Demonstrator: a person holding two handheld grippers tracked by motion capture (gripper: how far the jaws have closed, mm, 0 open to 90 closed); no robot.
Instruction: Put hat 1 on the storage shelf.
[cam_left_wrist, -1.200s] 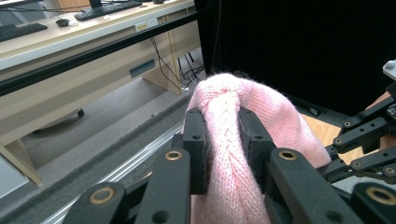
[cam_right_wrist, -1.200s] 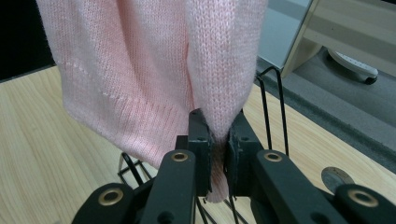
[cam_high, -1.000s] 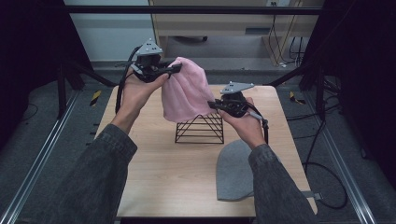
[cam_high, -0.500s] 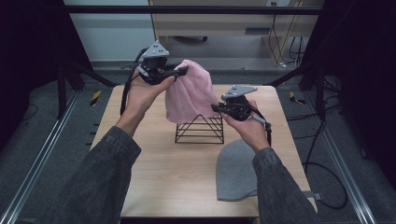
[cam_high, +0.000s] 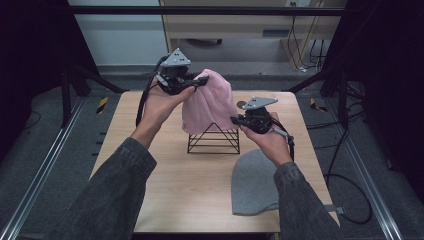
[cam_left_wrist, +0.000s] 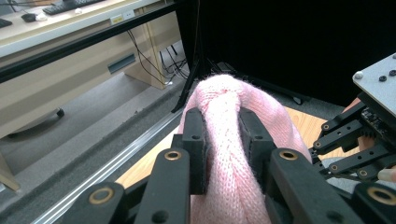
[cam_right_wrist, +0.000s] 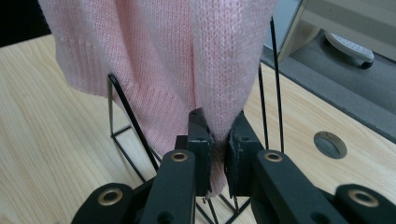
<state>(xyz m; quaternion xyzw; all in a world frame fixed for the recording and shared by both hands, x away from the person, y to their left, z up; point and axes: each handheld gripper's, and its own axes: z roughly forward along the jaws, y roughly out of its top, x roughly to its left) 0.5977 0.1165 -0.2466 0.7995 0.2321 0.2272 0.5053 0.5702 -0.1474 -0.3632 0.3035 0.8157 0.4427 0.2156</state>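
Note:
A pink knitted hat (cam_high: 207, 102) hangs over a black wire pyramid stand (cam_high: 214, 138) at the middle of the wooden table (cam_high: 150, 190). My left gripper (cam_high: 196, 83) is raised at the hat's top left, shut on a thick fold of its crown (cam_left_wrist: 224, 116). My right gripper (cam_high: 236, 120) is at the hat's lower right edge, shut on the pink knit (cam_right_wrist: 219, 116) just beside the stand's wires (cam_right_wrist: 275, 84). A grey knitted hat (cam_high: 255, 182) lies flat on the table near the right forearm.
A round hole (cam_right_wrist: 330, 144) sits in the tabletop beyond the stand. Dark frame bars and metal rails (cam_high: 45, 165) run along both sides of the table. Cables (cam_high: 345, 190) trail on the floor at the right. A beige desk (cam_high: 240, 20) stands behind.
My left gripper has carried the hat's top to the right and slightly down, closer over the stand. The right gripper has kept its place on the hat's edge.

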